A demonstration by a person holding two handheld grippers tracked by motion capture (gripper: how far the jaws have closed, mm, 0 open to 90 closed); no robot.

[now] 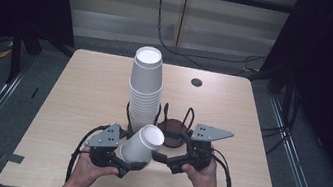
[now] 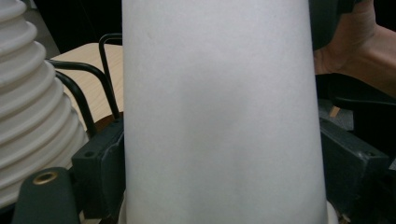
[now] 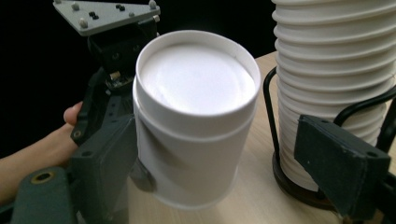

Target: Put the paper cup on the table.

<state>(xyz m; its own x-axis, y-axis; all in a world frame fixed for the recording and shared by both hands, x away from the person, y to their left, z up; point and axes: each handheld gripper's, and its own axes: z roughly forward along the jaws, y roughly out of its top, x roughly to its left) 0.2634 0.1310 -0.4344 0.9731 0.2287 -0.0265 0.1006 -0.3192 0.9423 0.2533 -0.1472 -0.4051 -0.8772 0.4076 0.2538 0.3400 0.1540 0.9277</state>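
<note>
A single white paper cup [image 1: 142, 143] lies tilted above the table's front middle, its closed base [image 3: 196, 77] toward the right gripper's camera. My left gripper [image 1: 127, 164] is shut on it, and the cup's wall [image 2: 224, 116] stands between both jaws. My right gripper [image 1: 160, 157] is open around the same cup [image 3: 187, 154]: its left jaw lies against the cup's side, while its right jaw stands well apart, near the stack. A tall stack of upside-down white cups [image 1: 145, 87] stands in a black wire holder [image 1: 129, 113] just behind.
A second wire holder [image 1: 173, 125] with a brown base stands empty to the right of the stack. A small black disc [image 1: 196, 82] sits in the table top at the back. The wooden table [image 1: 79, 90] is bare on both sides. Dark curtains flank the table.
</note>
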